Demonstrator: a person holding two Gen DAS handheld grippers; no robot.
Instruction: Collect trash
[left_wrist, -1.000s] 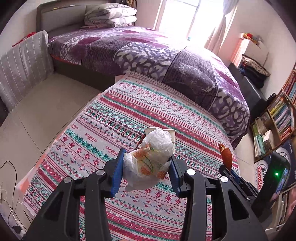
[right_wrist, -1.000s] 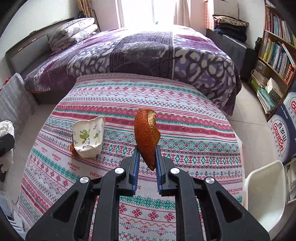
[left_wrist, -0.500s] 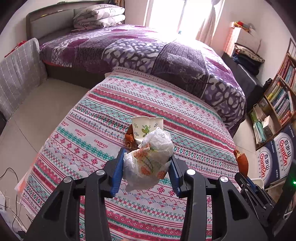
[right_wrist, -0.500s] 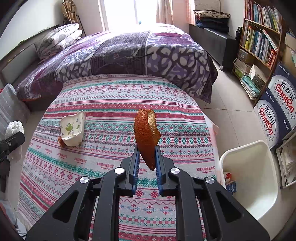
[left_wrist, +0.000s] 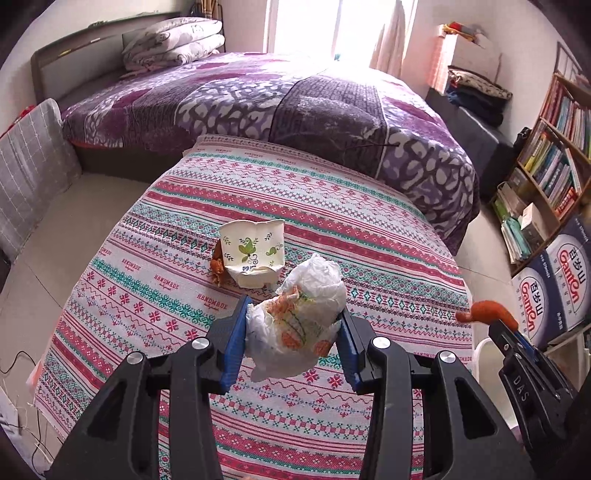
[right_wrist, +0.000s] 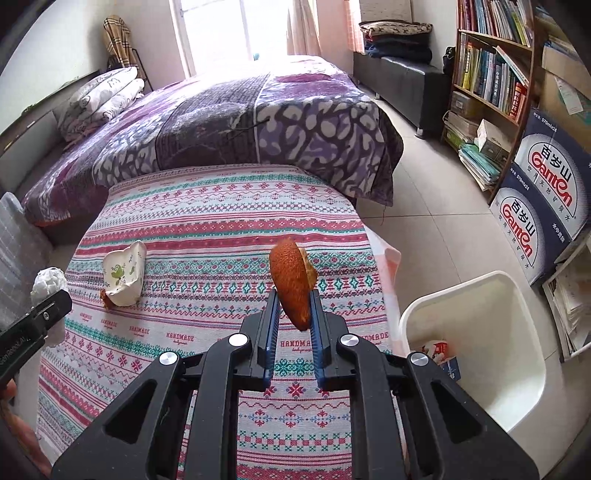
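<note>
Two grippers, each loaded: left gripper (left_wrist: 291, 332) fingers clamp a crumpled wrapper (left_wrist: 299, 325); right gripper (right_wrist: 293, 314) fingers pinch an orange peel (right_wrist: 291, 284). Crushed paper cup (left_wrist: 255, 256) lies on the tabletop (left_wrist: 332, 229) just ahead of the left fingers; white bin (right_wrist: 476, 332) stands right of the right fingers.

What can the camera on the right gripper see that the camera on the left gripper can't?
Only the right wrist view looks into the white bin, with trash inside. Only the left wrist view shows the printed front of the crumpled wrapper held by the left gripper. Both show the crushed paper cup on the striped cloth and the orange peel in the right gripper.
</note>
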